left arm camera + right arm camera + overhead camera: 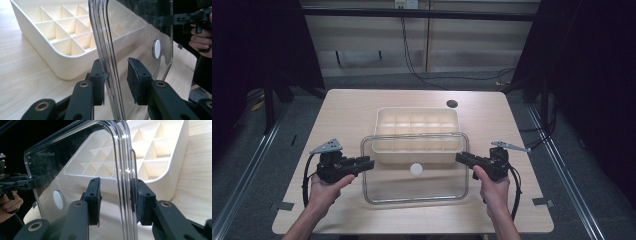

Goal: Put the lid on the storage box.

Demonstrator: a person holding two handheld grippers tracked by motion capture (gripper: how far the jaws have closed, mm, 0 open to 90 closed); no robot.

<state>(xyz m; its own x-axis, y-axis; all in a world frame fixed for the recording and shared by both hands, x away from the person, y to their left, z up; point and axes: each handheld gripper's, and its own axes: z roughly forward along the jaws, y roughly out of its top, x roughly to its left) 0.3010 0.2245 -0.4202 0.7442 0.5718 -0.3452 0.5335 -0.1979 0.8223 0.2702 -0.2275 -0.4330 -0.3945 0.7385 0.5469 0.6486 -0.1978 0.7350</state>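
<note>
A clear plastic lid (414, 190) with a white round knob (416, 169) hangs level over the table's front half, its far edge overlapping a cream box (417, 111) divided into several cells. My left gripper (368, 162) is shut on the lid's left rim and my right gripper (460, 158) is shut on its right rim. In the left gripper view the rim of the lid (160, 27) stands between the pads of the left gripper (116, 75), with the box (50, 50) behind. In the right gripper view the right gripper (116, 195) clamps the lid (75, 165) beside the box (162, 150).
The light wooden table (347, 110) has a dark round hole (452, 104) behind the box. Tape marks sit off its front corners on the floor. Dark curtains stand left and right, and cables trail at the back.
</note>
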